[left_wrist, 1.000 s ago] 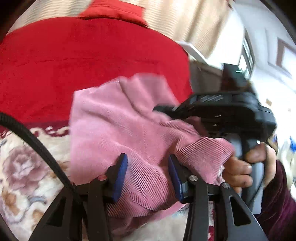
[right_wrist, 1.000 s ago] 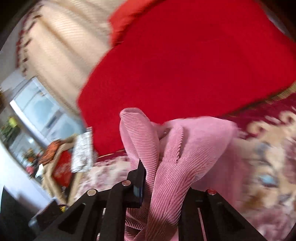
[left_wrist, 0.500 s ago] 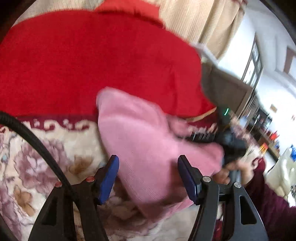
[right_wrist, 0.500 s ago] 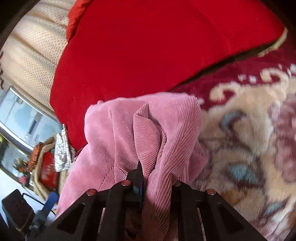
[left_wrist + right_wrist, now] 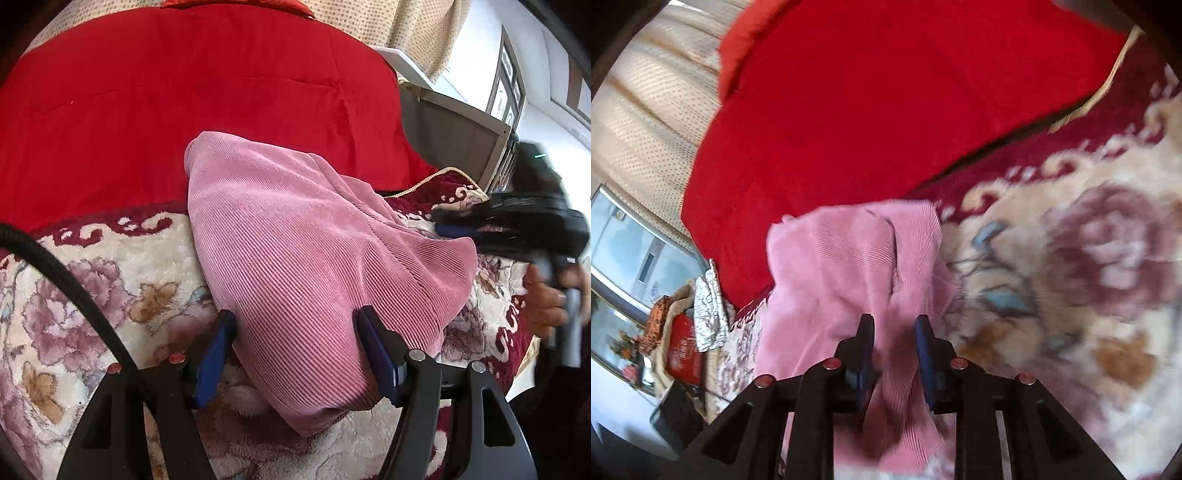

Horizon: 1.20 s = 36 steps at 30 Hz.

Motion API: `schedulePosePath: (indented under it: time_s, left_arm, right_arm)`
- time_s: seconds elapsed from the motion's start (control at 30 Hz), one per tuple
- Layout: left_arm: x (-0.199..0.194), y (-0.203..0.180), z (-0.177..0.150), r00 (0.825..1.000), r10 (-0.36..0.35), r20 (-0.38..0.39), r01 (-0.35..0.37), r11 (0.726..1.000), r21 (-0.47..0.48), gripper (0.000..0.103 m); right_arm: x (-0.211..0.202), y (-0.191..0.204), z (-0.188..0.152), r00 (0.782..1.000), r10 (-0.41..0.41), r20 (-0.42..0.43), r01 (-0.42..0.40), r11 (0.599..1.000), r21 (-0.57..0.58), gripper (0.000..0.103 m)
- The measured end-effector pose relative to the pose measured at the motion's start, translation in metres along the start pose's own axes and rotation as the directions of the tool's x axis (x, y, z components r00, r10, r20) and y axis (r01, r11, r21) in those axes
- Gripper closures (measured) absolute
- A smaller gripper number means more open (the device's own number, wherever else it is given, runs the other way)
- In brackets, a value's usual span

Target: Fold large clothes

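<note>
A pink ribbed garment lies in a folded heap on the floral blanket. My left gripper is open, its blue pads either side of the garment's near end, not pinching it. My right gripper has parted a little and the pink garment still runs between its pads. In the left wrist view the right gripper's black body sits at the garment's right end.
A red quilt lies behind the garment. Beige curtains hang at the back. A grey bed frame stands right. Bags and clutter sit on the floor at the left in the right wrist view.
The garment has been lowered from a held bunch onto the blanket. My left gripper opened and let it go. My right gripper's jaws have parted slightly and moved back toward the garment's end.
</note>
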State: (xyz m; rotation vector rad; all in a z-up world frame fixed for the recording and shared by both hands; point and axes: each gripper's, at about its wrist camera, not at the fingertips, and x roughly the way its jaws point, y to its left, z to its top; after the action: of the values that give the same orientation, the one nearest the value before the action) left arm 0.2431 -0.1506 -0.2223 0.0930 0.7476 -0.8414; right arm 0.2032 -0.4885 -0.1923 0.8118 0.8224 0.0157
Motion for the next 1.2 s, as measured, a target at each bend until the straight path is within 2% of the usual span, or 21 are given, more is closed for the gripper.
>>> schedulePosePath:
  time_s: [0.1, 0.2, 0.27, 0.33, 0.4, 0.47, 0.57, 0.63, 0.73, 0.87, 0.97, 1.03, 1.17, 1.2]
  left_arm:
    - [0.0, 0.0, 0.006, 1.0, 0.001, 0.0, -0.001, 1.0, -0.007, 0.033]
    - [0.001, 0.002, 0.007, 1.0, -0.005, 0.0, 0.005, 1.0, -0.012, 0.033]
    - [0.002, 0.006, 0.006, 1.0, -0.012, 0.001, 0.012, 1.0, -0.015, 0.032]
    - [0.001, 0.01, 0.006, 0.999, -0.039, -0.02, 0.039, 0.999, -0.026, 0.03]
    - [-0.004, 0.011, 0.007, 0.999, -0.045, -0.023, 0.045, 0.999, -0.029, 0.025]
    - [-0.008, 0.009, 0.009, 0.999, -0.031, -0.007, 0.031, 0.999, -0.014, 0.024]
    - [0.005, 0.002, 0.008, 0.999, -0.026, -0.03, 0.027, 1.0, 0.005, 0.019]
    - [0.019, 0.003, 0.006, 0.998, -0.018, -0.067, 0.018, 1.0, -0.009, 0.014]
    - [0.028, 0.02, 0.004, 0.988, -0.106, -0.113, 0.091, 0.987, -0.131, 0.011]
    - [0.025, 0.016, 0.003, 0.992, -0.077, -0.101, 0.068, 0.993, -0.092, 0.011]
    - [0.027, 0.017, 0.003, 0.99, -0.091, -0.111, 0.079, 0.991, -0.109, 0.01]
    - [0.027, 0.015, 0.004, 0.99, -0.085, -0.109, 0.074, 0.992, -0.097, 0.01]
    - [0.026, 0.012, 0.005, 0.991, -0.075, -0.107, 0.067, 0.995, -0.075, 0.01]
    - [0.026, 0.011, 0.005, 0.992, -0.074, -0.106, 0.067, 0.995, -0.07, 0.01]
  right_arm:
    - [-0.027, 0.028, -0.01, 0.996, 0.045, 0.082, -0.035, 0.993, -0.114, 0.077]
    - [-0.017, 0.058, -0.015, 0.996, 0.069, 0.056, -0.056, 0.976, -0.211, 0.077]
    - [0.013, 0.067, -0.025, 0.999, 0.013, -0.037, -0.022, 0.969, -0.245, 0.076]
    - [0.041, 0.057, -0.044, 0.982, -0.08, -0.169, 0.038, 0.97, -0.239, 0.078]
    - [0.033, 0.053, -0.06, 0.987, -0.077, -0.142, 0.041, 0.969, -0.243, 0.078]
    - [0.025, 0.054, -0.073, 0.984, -0.109, -0.141, 0.07, 0.963, -0.26, 0.078]
    - [0.025, 0.052, -0.091, 0.982, -0.153, -0.113, 0.116, 0.952, -0.284, 0.079]
    - [0.036, 0.045, -0.085, 0.982, -0.138, -0.129, 0.103, 0.964, -0.245, 0.079]
    - [0.04, 0.039, -0.073, 0.977, -0.104, -0.189, 0.063, 0.976, -0.209, 0.08]
    - [0.029, 0.042, -0.042, 0.963, -0.069, -0.262, 0.027, 0.987, -0.161, 0.078]
    - [0.014, 0.053, -0.007, 0.983, 0.021, -0.182, -0.046, 0.99, -0.135, 0.077]
    - [0.015, 0.06, 0.015, 0.991, 0.049, -0.125, -0.064, 0.99, -0.125, 0.077]
    - [0.051, 0.066, 0.053, 0.988, 0.123, -0.096, -0.13, 0.988, -0.081, 0.076]
    - [0.067, 0.065, 0.06, 0.988, 0.116, -0.101, -0.123, 0.99, -0.069, 0.076]
